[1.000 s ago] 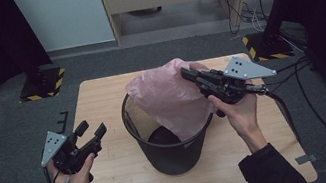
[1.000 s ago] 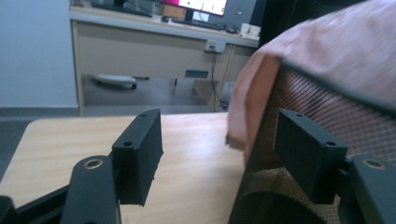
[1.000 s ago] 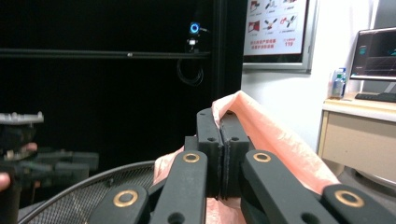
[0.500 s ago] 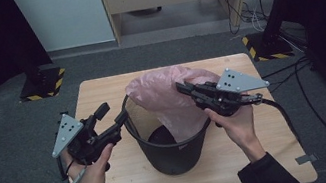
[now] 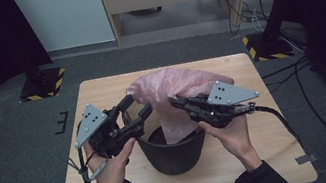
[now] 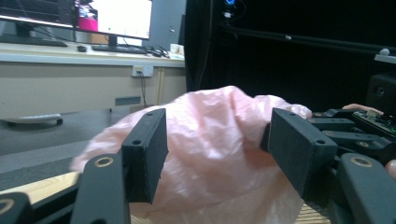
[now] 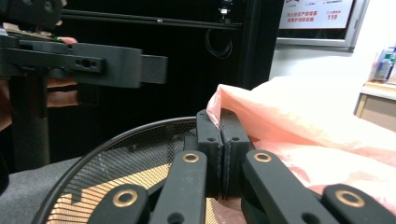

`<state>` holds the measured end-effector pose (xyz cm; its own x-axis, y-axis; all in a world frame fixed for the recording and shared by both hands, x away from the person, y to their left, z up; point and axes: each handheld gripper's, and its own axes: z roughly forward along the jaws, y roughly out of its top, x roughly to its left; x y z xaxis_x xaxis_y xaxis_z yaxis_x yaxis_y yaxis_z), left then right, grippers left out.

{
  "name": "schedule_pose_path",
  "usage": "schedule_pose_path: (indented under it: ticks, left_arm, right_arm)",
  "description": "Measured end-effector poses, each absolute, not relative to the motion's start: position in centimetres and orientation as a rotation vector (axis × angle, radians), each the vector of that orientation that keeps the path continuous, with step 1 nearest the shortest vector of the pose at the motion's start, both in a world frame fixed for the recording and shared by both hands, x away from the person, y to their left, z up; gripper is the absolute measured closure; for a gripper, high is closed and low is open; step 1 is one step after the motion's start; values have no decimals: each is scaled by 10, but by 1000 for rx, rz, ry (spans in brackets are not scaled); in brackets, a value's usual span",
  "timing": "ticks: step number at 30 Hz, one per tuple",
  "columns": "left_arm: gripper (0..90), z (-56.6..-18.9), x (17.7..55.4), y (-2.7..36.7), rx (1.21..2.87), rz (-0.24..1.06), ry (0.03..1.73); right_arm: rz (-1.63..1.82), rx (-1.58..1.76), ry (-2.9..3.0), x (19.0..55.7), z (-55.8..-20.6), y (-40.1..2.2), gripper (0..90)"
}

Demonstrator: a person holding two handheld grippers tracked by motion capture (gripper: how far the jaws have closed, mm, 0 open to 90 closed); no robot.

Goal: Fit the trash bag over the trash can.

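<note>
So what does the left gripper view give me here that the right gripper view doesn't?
The left gripper view looks between the left gripper's open jaws, with the pink bag ahead of them and nothing pinched; behind are a desk with monitors and a wall socket.

The right gripper view has the right gripper shut on the pink bag's edge, above the black mesh bin's rim, with a wall sign behind.

Both share the pink bag, and each catches the other gripper at its edge.
</note>
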<state>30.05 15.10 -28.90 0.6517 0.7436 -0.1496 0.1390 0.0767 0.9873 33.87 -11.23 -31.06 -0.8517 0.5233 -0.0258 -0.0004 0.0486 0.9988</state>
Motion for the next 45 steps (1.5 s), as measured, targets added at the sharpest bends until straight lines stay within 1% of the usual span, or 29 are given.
schedule_pose_path:
  ticks: [3,12,19,22,30,34,37,40,43,44,45]
  left_arm:
    - [374,-287,301,140,1452,500,780]
    - [375,-281,302,120,1478,474,756]
    - [390,-285,308,102,1534,448,762]
    - [433,-287,310,98,1550,443,768]
    - [603,-289,314,97,1553,419,779]
    - [722,-291,314,97,1543,388,764]
    - [822,-292,312,98,1537,395,758]
    - [869,-290,313,100,1540,371,761]
    - [877,-291,314,99,1543,354,751]
    - [878,-291,314,99,1543,354,751]
    - [878,-290,313,99,1542,352,747]
  right_arm:
    - [1856,517,1958,335,-313,-110,883]
    - [1859,497,1987,328,-316,-108,881]
    - [1871,475,1995,324,-318,-106,876]
    - [1876,465,1994,323,-318,-106,873]
    - [1860,444,2005,321,-319,-107,864]
    - [1856,448,2015,321,-319,-106,865]
    - [1863,448,2017,320,-319,-106,853]
    - [1880,447,2024,319,-319,-106,794]
    - [1889,446,2044,315,-318,-108,712]
    - [1889,446,2044,315,-318,-108,712]
    - [1881,445,2053,312,-316,-111,681]
